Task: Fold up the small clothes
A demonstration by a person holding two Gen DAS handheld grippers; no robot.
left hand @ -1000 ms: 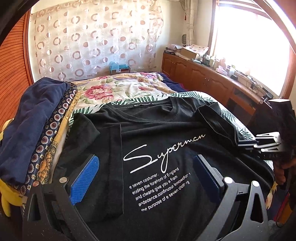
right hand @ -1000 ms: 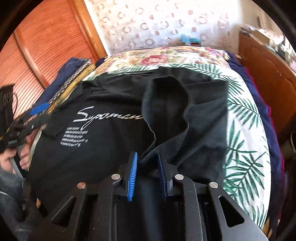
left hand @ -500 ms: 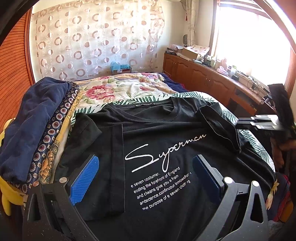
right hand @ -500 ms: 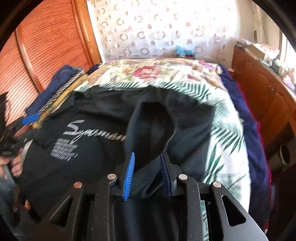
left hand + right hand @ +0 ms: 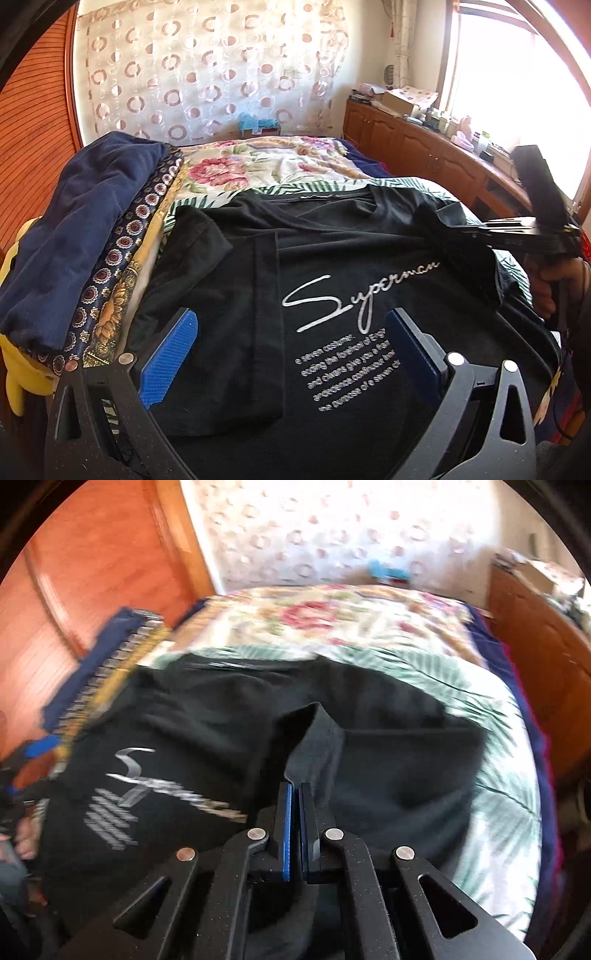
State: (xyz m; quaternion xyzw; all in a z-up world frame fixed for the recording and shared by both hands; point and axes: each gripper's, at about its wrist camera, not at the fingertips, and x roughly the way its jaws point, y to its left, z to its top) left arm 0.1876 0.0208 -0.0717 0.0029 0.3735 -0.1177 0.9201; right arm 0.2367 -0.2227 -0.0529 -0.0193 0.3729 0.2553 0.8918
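Left wrist view: we look down-forward from close above the black T-shirt (image 5: 332,295) toward the curtain (image 5: 207,74). Right wrist view: we look from the shirt's right side, equally near, blurred. We see the shirt, floral bedspread (image 5: 332,616) and curtain in both.

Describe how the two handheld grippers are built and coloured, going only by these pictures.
Each gripper, the left gripper and the right gripper, is a matte black angular frame with cut-out slots and round silver bolt heads. The two fingers carry ribbed blue pads. No cables or sleeves are clearly visible.
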